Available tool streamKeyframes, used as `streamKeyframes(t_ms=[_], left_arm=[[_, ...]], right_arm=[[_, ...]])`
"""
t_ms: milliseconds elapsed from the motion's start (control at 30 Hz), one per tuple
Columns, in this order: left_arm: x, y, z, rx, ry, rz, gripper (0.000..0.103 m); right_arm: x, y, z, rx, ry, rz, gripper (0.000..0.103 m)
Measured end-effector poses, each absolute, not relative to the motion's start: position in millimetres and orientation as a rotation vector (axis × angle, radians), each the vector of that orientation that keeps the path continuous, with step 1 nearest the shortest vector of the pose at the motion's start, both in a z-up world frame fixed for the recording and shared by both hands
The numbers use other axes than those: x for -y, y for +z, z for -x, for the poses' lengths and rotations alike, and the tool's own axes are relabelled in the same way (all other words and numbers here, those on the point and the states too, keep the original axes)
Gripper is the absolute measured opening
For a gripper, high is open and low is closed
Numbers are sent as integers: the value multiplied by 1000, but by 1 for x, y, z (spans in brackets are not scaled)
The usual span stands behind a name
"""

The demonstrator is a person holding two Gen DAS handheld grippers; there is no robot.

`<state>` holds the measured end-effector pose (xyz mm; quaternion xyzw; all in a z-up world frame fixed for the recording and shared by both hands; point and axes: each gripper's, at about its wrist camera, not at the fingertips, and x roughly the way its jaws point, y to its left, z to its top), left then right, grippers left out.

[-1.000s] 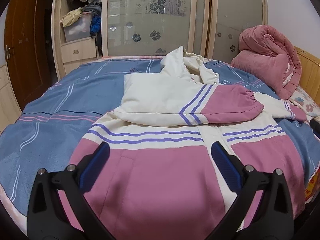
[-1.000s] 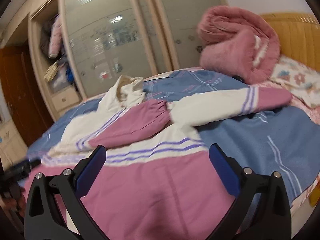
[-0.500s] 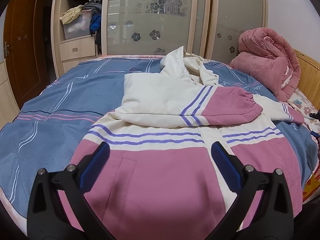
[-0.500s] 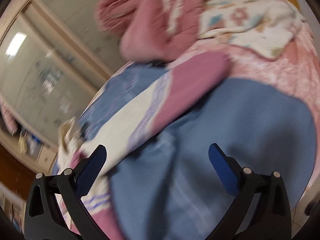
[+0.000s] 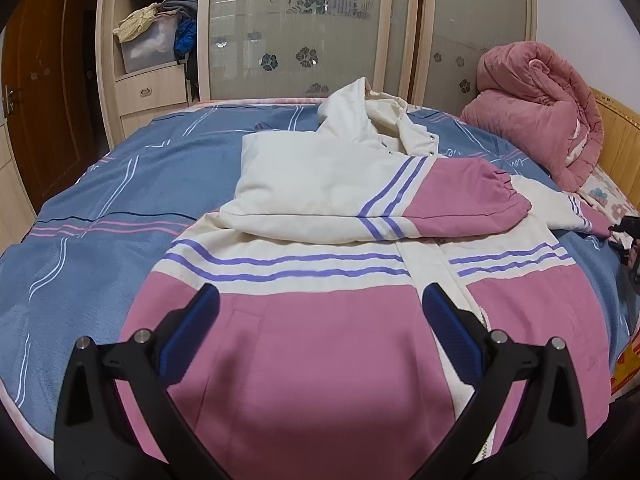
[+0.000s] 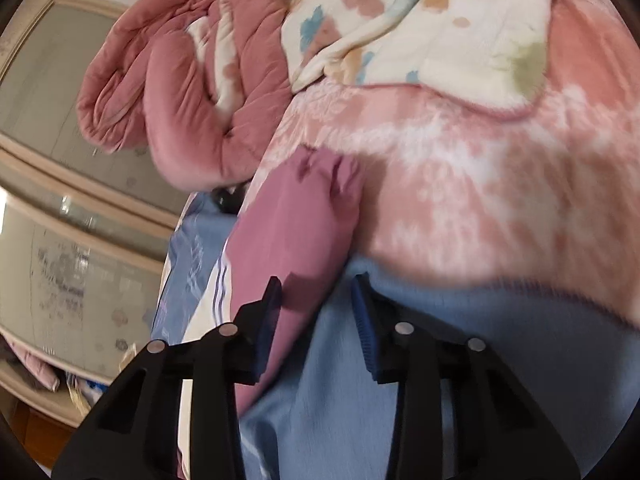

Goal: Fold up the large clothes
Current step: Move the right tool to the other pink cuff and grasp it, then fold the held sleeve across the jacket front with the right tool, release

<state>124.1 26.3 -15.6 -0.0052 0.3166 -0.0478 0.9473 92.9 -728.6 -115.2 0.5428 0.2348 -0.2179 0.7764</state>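
Note:
A large pink and cream hooded jacket [image 5: 320,360] with purple stripes lies face up on the bed. Its one sleeve [image 5: 440,200] is folded across the chest. The other sleeve [image 6: 296,232] stretches out to the right, with its pink cuff near the pink blanket. My left gripper [image 5: 320,320] is open and empty, hovering over the jacket's lower pink part. My right gripper [image 6: 316,304] is half closed around the outstretched sleeve's pink end, its jaws still apart with the cloth between them; it also shows at the right edge of the left wrist view [image 5: 628,228].
The bed has a blue striped cover [image 5: 100,216]. A rolled pink quilt [image 5: 540,104] and a floral pillow [image 6: 420,28] lie by the wooden headboard [image 5: 616,132]. A wardrobe with glass doors [image 5: 300,28] and an open shelf of clothes stands behind the bed.
My right gripper has swung right and down to the outstretched sleeve's cuff end and narrowed its jaws around it. My left gripper has stayed nearly still over the jacket.

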Motion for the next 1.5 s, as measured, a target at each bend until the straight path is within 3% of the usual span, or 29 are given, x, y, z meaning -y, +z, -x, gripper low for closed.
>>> streamKeyframes(t_ms=[100,133,167,267,433,667,767,1033,1133,1167,1200,1233,1267,1500], left_arm=[[-23,-18,-127,-651,-96,-2,101],[-22,-18,-127,-651,-95,-5,101],[-21,-19,-129,-654,-91,-9,101],[-21,-20,-132,-661,-95,2,101],[-23,-17,-131,-652,-98,7,101],[-30,-9,-126,-633,-95,27,101],[-36,-6,-125,-627,-90,43,101],[-44,0,-121,-613,-88,57,101],[-46,-1,-121,-612,-88,59,101],[-46,-1,-121,-614,-88,61,101],[-47,-2,-122,-619,-88,64,101],[-47,-3,-123,-627,-89,69,101],[-47,-4,-124,-634,-92,73,101],[-44,-4,-124,-639,-103,79,101]], right_arm=[[737,-116,-111,-527,-497,-1158,37],[738,-115,-114,-532,-528,-1130,29],[739,-112,-116,-522,-549,-1108,15],[721,-83,-125,-477,-596,-931,7],[623,6,-157,-381,-528,-428,7],[459,79,-181,-276,-243,-85,7],[393,69,-197,-340,-129,27,7],[299,-36,-216,-584,63,66,8],[290,-53,-221,-689,96,0,16],[290,-53,-220,-704,94,-1,27],[290,-51,-218,-715,121,-4,41],[289,-48,-212,-710,146,-11,82],[286,-43,-209,-698,149,-11,102],[275,-15,-122,-513,89,-8,102]])
